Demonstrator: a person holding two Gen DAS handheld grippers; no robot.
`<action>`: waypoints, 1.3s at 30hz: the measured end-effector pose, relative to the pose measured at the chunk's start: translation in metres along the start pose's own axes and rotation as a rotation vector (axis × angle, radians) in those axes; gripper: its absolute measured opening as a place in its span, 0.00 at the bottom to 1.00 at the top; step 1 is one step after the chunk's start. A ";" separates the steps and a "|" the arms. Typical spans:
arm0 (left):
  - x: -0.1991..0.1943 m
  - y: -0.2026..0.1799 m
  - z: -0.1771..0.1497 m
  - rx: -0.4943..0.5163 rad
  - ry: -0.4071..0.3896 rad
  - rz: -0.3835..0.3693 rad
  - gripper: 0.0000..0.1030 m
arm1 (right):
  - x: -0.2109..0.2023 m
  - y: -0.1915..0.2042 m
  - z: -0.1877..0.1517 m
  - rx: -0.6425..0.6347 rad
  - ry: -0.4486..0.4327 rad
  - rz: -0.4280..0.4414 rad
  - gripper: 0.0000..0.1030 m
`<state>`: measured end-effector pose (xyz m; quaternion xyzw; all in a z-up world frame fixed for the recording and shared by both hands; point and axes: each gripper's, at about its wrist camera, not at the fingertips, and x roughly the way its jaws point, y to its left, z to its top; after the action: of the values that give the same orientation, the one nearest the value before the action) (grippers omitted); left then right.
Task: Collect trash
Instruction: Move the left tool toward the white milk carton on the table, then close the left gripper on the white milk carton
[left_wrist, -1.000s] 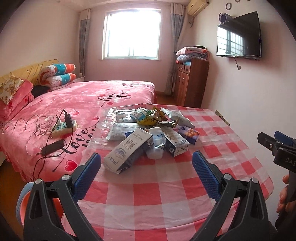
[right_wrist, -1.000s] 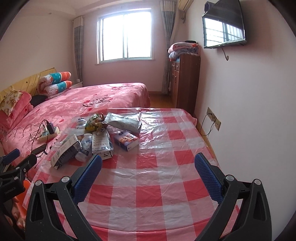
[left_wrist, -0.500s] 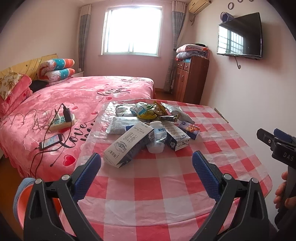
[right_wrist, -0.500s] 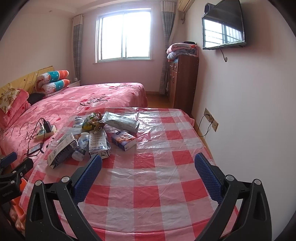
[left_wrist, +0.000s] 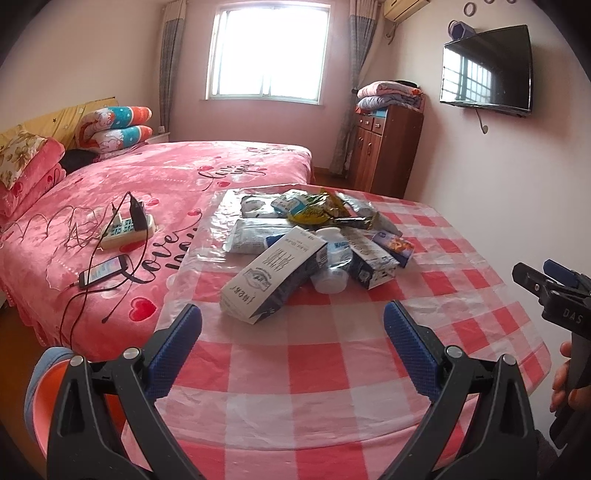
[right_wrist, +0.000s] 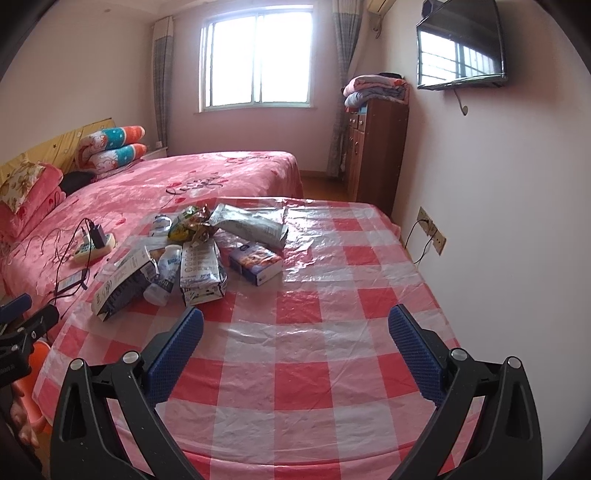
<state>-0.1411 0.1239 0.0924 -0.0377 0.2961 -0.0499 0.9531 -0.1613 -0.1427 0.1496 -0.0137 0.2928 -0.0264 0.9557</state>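
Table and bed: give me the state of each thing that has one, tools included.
Left tool: open, empty.
Right tool: open, empty.
Long white carton: lying on its side, near end open.
Plastic bottle: lying down.
Yellow snack bag: crumpled.
Phone: screen lit, cable plugged in.
Power strip: charger plugged in.
TV: off.

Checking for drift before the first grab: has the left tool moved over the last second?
Yes, slightly: the left tool tipped downward; the window and white carton sit higher in its view.

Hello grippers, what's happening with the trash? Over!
Left gripper open, empty. Right gripper open, empty. Trash pile untouched on table. Nothing blocking.
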 end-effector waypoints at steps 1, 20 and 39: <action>0.002 0.002 -0.001 -0.002 0.004 0.002 0.96 | 0.003 0.001 -0.001 -0.001 0.005 0.003 0.96; 0.054 0.039 0.002 0.081 0.089 -0.058 0.96 | 0.058 -0.014 -0.015 0.156 0.152 0.214 0.96; 0.145 0.024 0.031 0.231 0.221 -0.099 0.96 | 0.129 0.009 0.012 0.239 0.272 0.532 0.84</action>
<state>-0.0025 0.1320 0.0339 0.0633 0.3890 -0.1345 0.9092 -0.0477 -0.1408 0.0868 0.1792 0.4061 0.1887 0.8760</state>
